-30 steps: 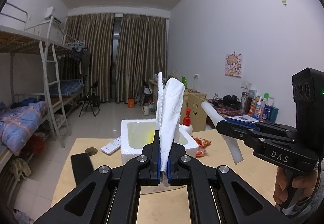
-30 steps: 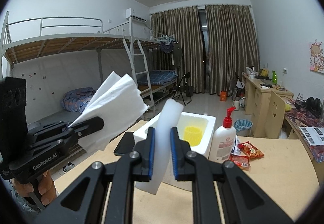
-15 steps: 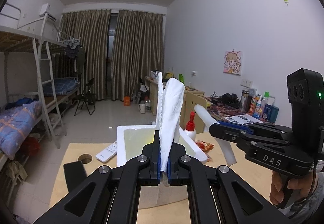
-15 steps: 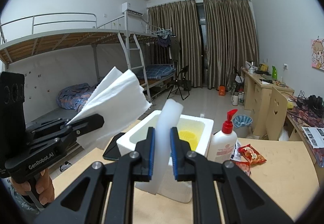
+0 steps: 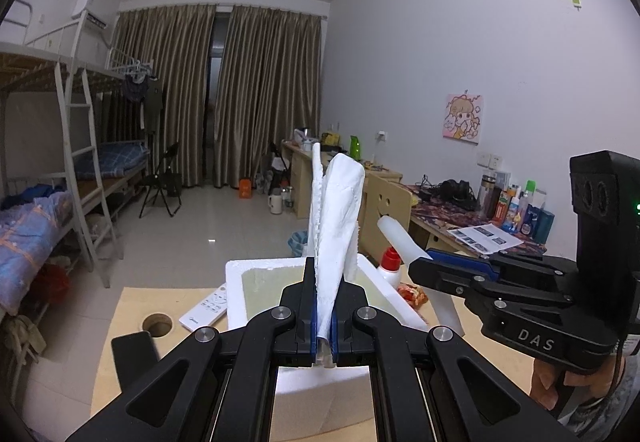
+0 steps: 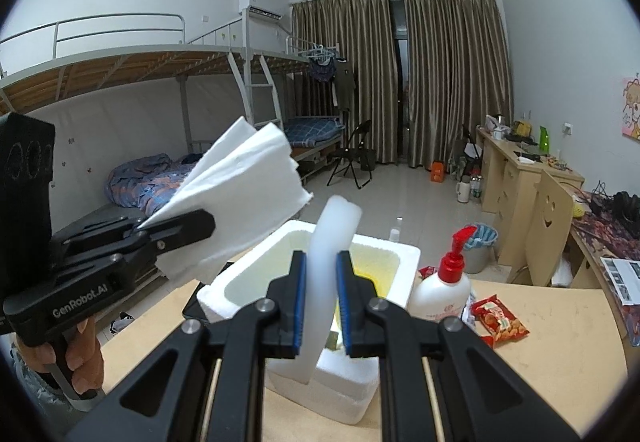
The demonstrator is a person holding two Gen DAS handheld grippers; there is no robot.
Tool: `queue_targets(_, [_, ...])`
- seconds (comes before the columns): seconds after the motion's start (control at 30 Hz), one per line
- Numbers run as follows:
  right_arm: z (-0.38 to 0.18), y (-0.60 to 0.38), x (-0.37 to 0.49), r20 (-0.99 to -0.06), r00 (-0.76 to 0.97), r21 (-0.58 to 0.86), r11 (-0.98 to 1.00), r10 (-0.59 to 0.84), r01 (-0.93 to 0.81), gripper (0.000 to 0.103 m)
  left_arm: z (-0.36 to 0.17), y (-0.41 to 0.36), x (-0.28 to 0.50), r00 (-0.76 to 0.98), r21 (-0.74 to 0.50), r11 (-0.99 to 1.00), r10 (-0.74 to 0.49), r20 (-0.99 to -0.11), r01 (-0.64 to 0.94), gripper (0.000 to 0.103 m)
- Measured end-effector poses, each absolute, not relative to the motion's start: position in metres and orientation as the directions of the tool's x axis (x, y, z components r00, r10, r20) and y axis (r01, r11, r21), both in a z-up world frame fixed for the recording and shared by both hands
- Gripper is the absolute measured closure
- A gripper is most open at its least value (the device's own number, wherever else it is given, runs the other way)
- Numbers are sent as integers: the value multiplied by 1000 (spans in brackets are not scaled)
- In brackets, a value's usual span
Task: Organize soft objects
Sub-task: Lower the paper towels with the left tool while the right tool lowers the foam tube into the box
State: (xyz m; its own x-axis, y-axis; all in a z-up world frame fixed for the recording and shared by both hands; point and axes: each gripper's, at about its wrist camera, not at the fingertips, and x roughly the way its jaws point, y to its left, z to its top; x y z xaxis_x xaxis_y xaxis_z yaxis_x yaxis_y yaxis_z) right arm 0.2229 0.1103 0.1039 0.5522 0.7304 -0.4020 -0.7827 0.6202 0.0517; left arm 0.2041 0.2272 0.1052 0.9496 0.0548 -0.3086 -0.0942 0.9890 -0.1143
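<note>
While left gripper [image 5: 324, 326] clenches tissue [image 5: 336, 226] and right gripper [image 6: 322, 302] clenches foam strip [image 6: 326, 274], box [image 6: 404, 254] at 12 o'clock: limp tissue may catch rim, spill outside.

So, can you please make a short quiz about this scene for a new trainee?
1. True or false: the left gripper is shut on folded tissue paper.
2. What does the right gripper hold?
3. Beside the foam box stands: A) a pump bottle, B) a kettle, C) a vase?

Key:
1. True.
2. A white foam strip.
3. A.
</note>
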Motion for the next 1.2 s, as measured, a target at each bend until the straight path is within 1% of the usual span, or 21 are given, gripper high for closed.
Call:
queue_targets(0.33, [96,121,240,-430,543,60,623,722,-780,85,91,240,238,932,-123,989,38,-361,-87,99])
queue_targets(0.8, [92,127,254,-449,526,80,619,722,-781,85,82,249,263,918,-134,987,27,-396,-87,99])
queue_targets(1.13, [99,122,255,-432,539,85,628,723,-774,85,79,248,272,905,-119,990,24,-424,-82,98])
queue_targets(1.17, [98,121,256,-431,539,84,627,723,-774,85,79,249,272,904,-114,990,25,-426,-81,97])
queue_targets(1.2, [99,121,255,-429,541,84,628,724,-774,85,79,249,273,902,-105,991,28,-430,-81,91])
